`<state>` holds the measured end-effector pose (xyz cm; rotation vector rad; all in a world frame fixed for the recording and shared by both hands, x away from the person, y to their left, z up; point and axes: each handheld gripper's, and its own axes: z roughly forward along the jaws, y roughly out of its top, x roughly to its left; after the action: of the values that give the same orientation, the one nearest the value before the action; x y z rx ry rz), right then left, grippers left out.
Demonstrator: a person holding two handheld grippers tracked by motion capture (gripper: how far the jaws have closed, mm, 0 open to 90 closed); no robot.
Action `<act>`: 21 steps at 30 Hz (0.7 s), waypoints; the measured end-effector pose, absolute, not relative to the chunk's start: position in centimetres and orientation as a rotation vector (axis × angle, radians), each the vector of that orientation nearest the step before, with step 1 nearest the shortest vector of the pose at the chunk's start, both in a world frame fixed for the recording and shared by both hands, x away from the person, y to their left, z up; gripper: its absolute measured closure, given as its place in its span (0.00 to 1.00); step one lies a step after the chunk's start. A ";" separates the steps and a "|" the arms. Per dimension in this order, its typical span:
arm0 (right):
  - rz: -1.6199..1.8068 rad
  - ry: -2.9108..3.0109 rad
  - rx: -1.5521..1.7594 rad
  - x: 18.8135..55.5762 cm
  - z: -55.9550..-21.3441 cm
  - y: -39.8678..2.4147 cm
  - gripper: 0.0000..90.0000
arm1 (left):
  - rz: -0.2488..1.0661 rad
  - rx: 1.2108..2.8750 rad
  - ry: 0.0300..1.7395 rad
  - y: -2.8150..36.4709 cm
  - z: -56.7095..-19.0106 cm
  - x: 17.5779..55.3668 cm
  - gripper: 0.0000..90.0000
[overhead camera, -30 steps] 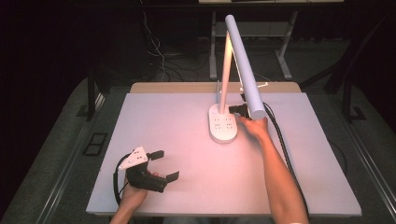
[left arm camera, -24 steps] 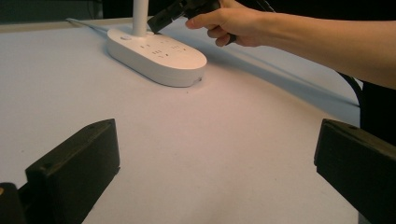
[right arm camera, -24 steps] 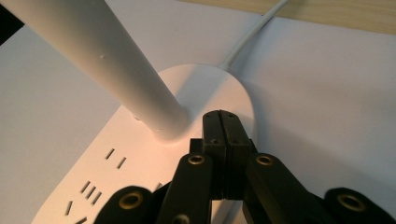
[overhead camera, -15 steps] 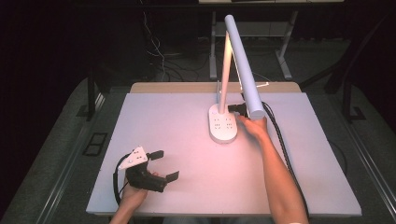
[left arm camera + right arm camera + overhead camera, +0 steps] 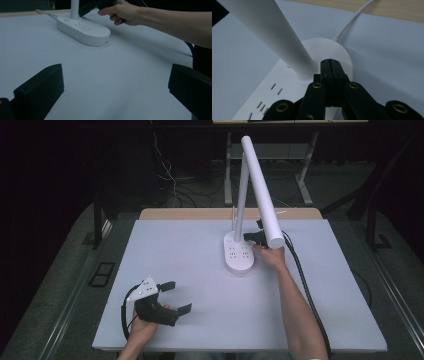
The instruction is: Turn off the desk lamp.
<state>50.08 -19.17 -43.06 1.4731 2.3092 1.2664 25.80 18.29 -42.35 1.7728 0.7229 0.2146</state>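
Nothing has moved since before. Near the frame's middle, the right gripper (image 5: pixel 251 236) keeps its jaws pressed together, tips at the white lamp base (image 5: pixel 238 256) by the pole. Lower left, the left gripper (image 5: pixel 173 296) rests on the surface (image 5: pixel 200 285), jaws spread.

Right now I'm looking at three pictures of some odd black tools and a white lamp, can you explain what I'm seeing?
A person sits at a white table, holding hand-held tongs in each hand. One camera looks down from above; the other two ride on the tongs. On the table stands a white desk lamp whose oval base has sockets, with its cord running off behind. The left tongs rest near the front edge, jaws apart, holding nothing. The right tongs are shut, empty, their tips at the lamp's base beside the stem.
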 end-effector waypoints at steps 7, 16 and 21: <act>1.268 2.313 1.466 50.1 -43.1 -19.2 1.00 | 0.216 1.776 0.723 18.3 -42.4 25.8 0.00; 1.279 2.321 1.456 50.1 -43.0 -19.3 1.00 | 0.215 1.776 0.721 18.3 -42.4 25.9 0.00; 1.283 2.317 1.461 50.1 -43.0 -19.3 1.00 | 0.215 1.776 0.720 18.3 -42.4 25.9 0.00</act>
<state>50.14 -19.28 -43.03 1.4613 2.3170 1.2832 25.86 18.34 -42.39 1.7762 0.7202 0.2150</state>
